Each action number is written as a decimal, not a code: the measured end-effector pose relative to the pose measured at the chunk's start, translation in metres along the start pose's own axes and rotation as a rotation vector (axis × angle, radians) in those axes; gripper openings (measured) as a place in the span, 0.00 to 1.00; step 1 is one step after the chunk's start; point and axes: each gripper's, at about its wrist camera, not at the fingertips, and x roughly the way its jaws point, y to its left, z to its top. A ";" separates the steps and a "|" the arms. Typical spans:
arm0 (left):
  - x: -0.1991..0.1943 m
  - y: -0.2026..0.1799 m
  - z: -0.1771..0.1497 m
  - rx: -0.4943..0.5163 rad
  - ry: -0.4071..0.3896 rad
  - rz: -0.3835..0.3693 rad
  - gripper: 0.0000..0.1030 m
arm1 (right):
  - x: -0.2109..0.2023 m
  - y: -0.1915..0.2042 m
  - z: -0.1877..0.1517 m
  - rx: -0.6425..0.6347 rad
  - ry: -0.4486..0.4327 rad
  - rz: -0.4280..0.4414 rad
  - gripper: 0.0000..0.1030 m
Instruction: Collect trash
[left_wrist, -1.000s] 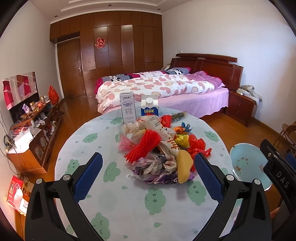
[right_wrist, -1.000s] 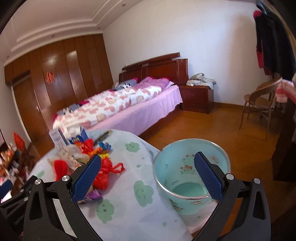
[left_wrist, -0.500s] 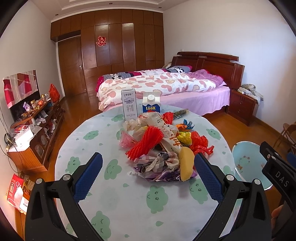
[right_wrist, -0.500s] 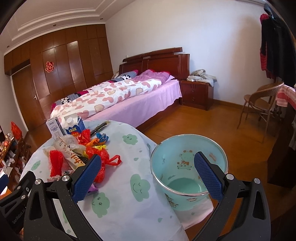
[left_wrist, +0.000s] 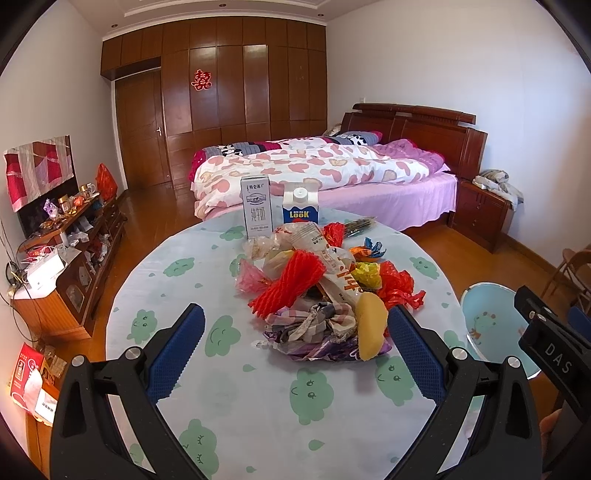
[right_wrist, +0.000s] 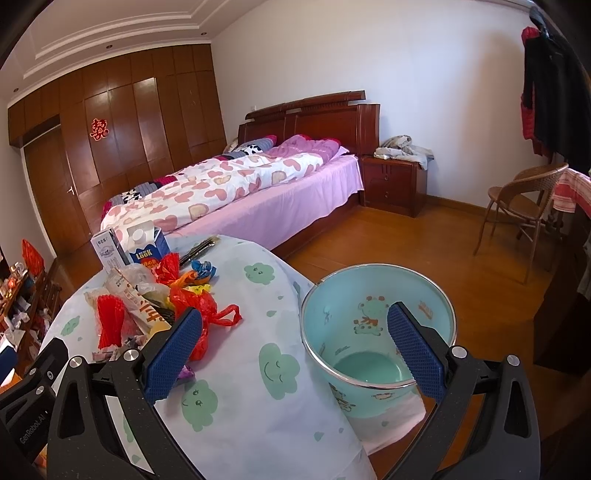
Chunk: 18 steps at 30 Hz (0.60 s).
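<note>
Trash pile (left_wrist: 317, 291) at table (left_wrist: 184, 280) centre; bucket (right_wrist: 376, 332) beside the table edge. Left gripper (left_wrist: 295, 354) and right gripper (right_wrist: 293, 347) — fingers wide apart, holding nothing.

Left gripper (left_wrist: 295, 350) and right gripper (right_wrist: 294, 349), jaws wide apart.

A bed (left_wrist: 325, 173) with a heart-patterned quilt and dark wooden headboard (left_wrist: 413, 127) stands before a wall of wooden wardrobe panels (left_wrist: 229, 92) bearing a red paper ornament (left_wrist: 201, 80). A nightstand (right_wrist: 393, 182) heaped with cloth adjoins the bed. A wicker chair (right_wrist: 521, 210) stands on the wooden floor (right_wrist: 424, 243); a cluttered low cabinet (left_wrist: 66, 251) lines the left wall.
</note>
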 end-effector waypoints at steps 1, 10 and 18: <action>0.000 0.000 0.000 -0.001 -0.001 0.001 0.94 | 0.000 0.000 0.000 0.000 -0.001 0.000 0.96; 0.000 0.001 0.000 -0.002 -0.002 0.003 0.94 | 0.000 0.000 0.000 0.000 0.000 0.000 0.96; 0.000 0.002 0.001 -0.003 -0.004 0.003 0.94 | 0.000 0.000 0.000 0.000 0.001 0.000 0.96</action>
